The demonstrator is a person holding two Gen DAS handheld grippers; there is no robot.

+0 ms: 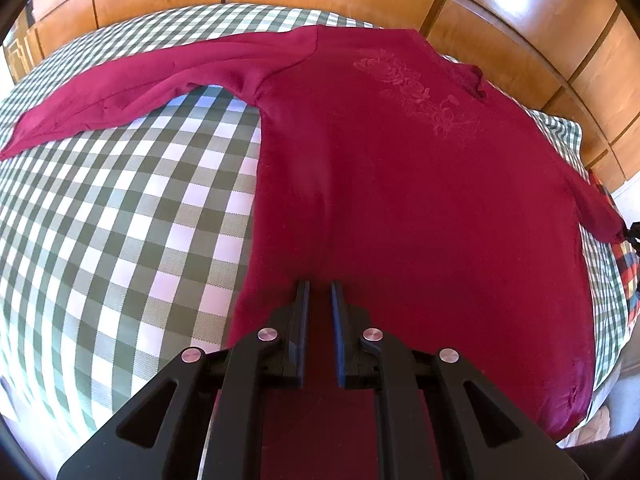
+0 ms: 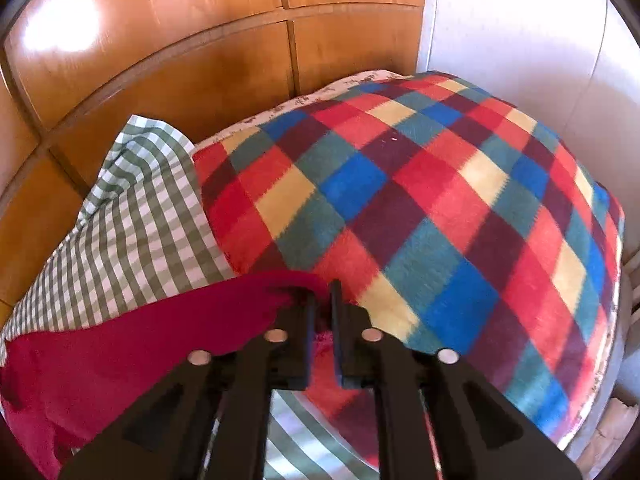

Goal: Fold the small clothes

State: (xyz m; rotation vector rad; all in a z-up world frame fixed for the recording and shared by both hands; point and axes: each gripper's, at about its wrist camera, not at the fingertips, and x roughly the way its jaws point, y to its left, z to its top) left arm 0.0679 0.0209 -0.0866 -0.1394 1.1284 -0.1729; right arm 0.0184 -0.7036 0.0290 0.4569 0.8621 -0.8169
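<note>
The left gripper (image 1: 320, 292) hangs over the hem end of a crimson long-sleeved top (image 1: 400, 168), its 2 fingers nearly closed on nothing, with the fabric spread flat below; the hem itself is hidden under the gripper body. The right gripper (image 2: 323, 292) has its fingers narrowly parted around the sleeve tip (image 2: 296, 280), though whether the pads press it is hard to make out. The top lies on a green-checked cover (image 1: 120, 208) beside a multicoloured plaid blanket (image 2: 440, 200), its chest embroidery (image 1: 416, 92) floral, with no readable writing.

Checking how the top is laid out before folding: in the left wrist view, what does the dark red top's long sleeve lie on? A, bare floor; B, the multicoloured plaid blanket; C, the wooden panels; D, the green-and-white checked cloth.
D: the long sleeve stretches out flat across the green-and-white checked cloth.
</note>
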